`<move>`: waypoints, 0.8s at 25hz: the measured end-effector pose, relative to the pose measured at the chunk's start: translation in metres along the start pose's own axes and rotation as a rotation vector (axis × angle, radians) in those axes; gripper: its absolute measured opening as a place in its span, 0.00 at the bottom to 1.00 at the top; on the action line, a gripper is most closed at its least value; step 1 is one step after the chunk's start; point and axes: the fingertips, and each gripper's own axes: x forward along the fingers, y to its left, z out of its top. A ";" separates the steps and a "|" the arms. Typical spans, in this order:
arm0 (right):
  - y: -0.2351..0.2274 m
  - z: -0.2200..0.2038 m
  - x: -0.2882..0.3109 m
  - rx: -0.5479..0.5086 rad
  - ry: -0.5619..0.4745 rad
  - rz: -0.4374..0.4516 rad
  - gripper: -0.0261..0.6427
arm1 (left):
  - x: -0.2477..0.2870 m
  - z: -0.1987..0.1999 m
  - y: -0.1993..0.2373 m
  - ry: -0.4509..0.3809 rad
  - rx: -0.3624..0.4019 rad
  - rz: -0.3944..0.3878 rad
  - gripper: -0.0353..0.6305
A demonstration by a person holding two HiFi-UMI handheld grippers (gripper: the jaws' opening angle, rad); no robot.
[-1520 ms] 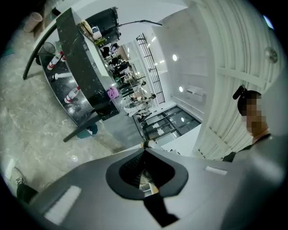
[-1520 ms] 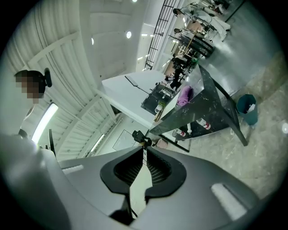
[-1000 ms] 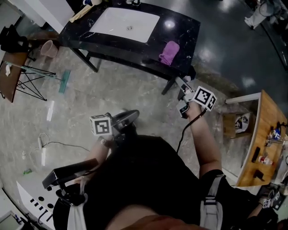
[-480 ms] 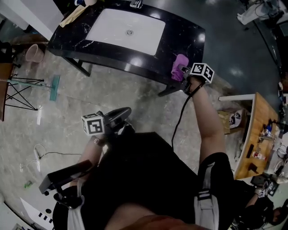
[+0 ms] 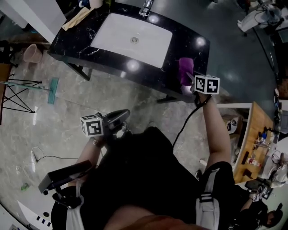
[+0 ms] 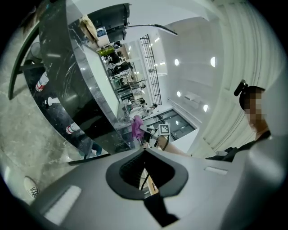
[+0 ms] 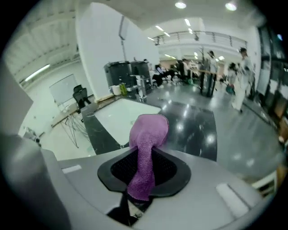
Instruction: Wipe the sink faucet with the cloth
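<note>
Right gripper view: the purple cloth point(image 7: 146, 143) is pinched between the right tongs point(image 7: 143, 179), whose jaws have just been closing on it. Its bunched end stands out past the jaw tips. In the head view the cloth point(image 5: 185, 71) is at the near right end of the black counter point(image 5: 193, 42), to the right of the white sink point(image 5: 117, 31). The faucet point(image 5: 146, 6) stands at the sink's far rim, well apart from the cloth. The left tongs point(image 6: 144, 152) are pressed together on nothing, held close to the person point(image 5: 148, 179), above the floor point(image 5: 67, 112).
</note>
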 end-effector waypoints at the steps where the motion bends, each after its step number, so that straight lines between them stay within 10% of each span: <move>1: 0.010 0.022 -0.006 -0.088 -0.037 0.008 0.18 | 0.003 0.003 0.000 -0.002 0.000 -0.005 0.05; 7: 0.052 0.150 0.000 -0.375 -0.203 0.080 0.18 | 0.014 0.030 0.010 -0.071 0.005 0.025 0.05; 14: 0.076 0.292 0.064 -0.567 -0.287 0.141 0.18 | -0.008 0.088 0.018 -0.334 0.027 0.177 0.06; 20: 0.103 0.376 0.128 -0.802 -0.245 0.179 0.18 | -0.008 0.104 0.034 -0.466 -0.011 0.283 0.05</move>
